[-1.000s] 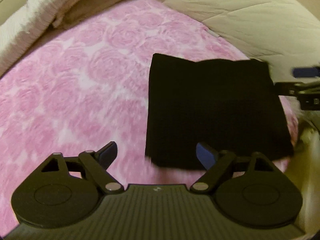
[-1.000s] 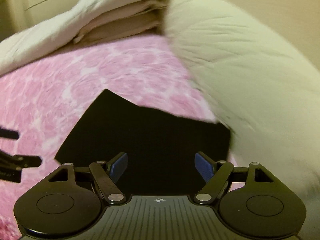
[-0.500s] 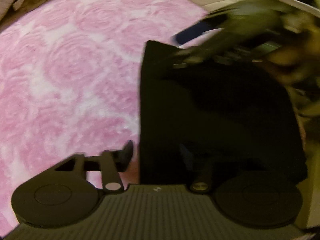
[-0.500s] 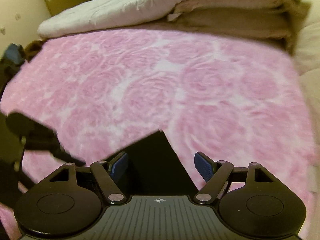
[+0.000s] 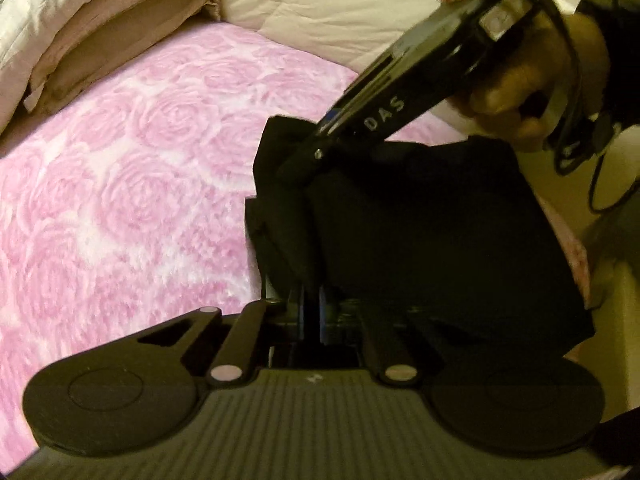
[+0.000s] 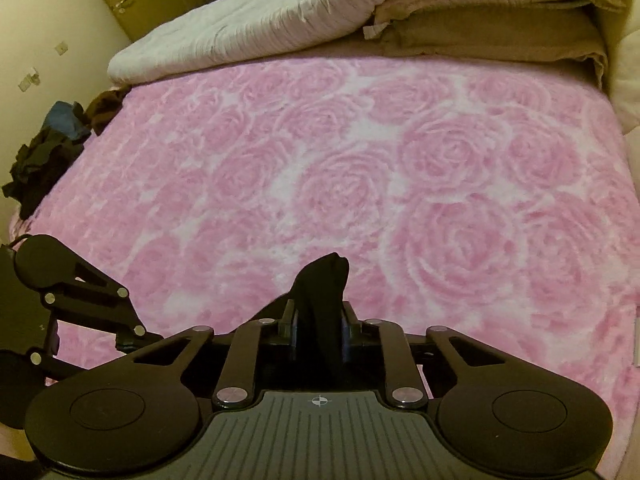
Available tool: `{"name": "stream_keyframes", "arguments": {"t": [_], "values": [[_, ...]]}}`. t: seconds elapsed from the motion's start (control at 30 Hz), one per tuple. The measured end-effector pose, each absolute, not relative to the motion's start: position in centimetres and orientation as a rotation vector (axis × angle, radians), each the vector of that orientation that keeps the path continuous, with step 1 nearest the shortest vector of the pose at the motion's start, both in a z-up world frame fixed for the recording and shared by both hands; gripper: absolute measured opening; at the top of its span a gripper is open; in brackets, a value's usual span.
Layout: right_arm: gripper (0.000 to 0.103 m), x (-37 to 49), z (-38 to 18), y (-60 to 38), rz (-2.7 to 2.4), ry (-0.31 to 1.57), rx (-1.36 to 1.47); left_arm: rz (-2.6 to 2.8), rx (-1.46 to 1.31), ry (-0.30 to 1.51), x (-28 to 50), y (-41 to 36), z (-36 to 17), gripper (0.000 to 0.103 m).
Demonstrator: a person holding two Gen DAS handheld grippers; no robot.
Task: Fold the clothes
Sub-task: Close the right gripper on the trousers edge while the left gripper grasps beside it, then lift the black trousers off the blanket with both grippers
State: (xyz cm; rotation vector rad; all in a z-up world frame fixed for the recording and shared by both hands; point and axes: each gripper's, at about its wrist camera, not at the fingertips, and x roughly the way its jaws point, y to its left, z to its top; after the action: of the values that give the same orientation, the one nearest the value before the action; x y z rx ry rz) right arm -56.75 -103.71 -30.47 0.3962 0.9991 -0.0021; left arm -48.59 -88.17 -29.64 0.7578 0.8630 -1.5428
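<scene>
Black folded garment [image 5: 432, 236] is pinched at its left edge by both clenched tongs, left tongs [image 5: 312, 312] and right tongs [image 6: 319, 330], above the pink rose bedspread [image 6: 360, 168].

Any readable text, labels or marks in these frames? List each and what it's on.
"DAS": pale letters on the side of the right gripper, seen from the left wrist view.
Nothing else readable. The small cross mark on each gripper's grey base is a symbol, not text.

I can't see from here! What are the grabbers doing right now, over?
Both grippers, left and right, shut on black garment. Garment edge lifted off pink blanket. Nothing in the way.
</scene>
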Motion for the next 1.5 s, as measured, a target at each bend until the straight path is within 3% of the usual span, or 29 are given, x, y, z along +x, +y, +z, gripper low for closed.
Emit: {"name": "stream_keyframes", "arguments": {"t": [0.13, 0.2, 0.27, 0.33, 0.57, 0.63, 0.77, 0.97, 1.1, 1.23, 1.5], "values": [[0.018, -54.5, -33.1, -103.7, 0.072, 1.048, 0.369, -1.487, 0.717, 0.946, -47.2, -88.0, -31.0, 0.003], [0.026, -53.6, -34.8, -103.7, 0.095, 1.074, 0.35, -1.456, 0.715, 0.991, -46.4, -88.4, -33.0, 0.004], [0.042, -53.9, -35.0, -103.7, 0.062, 1.066, 0.346, -1.436, 0.722, 1.035, -45.8, -89.1, -35.0, 0.006], [0.047, -54.2, -35.1, -103.8, 0.03, 1.059, 0.343, -1.451, 0.733, 1.023, -45.8, -89.3, -35.9, 0.008], [0.043, -56.7, -34.0, -103.1, -0.15, 0.969, 0.374, -1.476, 0.743, 1.013, -46.3, -88.4, -36.0, 0.011], [0.039, -56.0, -35.6, -102.9, -0.181, 0.987, 0.371, -1.476, 0.752, 1.008, -46.4, -88.5, -36.1, 0.012], [0.039, -55.3, -38.1, -103.8, -0.175, 0.978, 0.413, -1.469, 0.792, 1.008, -46.0, -88.6, -35.3, 0.017], [0.039, -61.9, -32.4, -104.0, -0.411, 0.868, 0.399, -1.514, 0.843, 0.905, -45.7, -89.6, -31.2, 0.017], [0.039, -69.9, -30.9, -103.8, -0.798, 0.963, 0.281, -1.561, 0.835, 0.843, -47.0, -91.9, -29.8, 0.018], [0.036, -74.8, -32.8, -104.8, -0.934, 1.069, 0.319, -1.61, 0.865, 0.8, -49.0, -95.0, -30.8, 0.018], [0.029, -74.4, -36.8, -104.4, -0.915, 1.083, 0.169, -1.591, 0.944, 0.715, -50.2, -100.7, -34.9, 0.019]]}}
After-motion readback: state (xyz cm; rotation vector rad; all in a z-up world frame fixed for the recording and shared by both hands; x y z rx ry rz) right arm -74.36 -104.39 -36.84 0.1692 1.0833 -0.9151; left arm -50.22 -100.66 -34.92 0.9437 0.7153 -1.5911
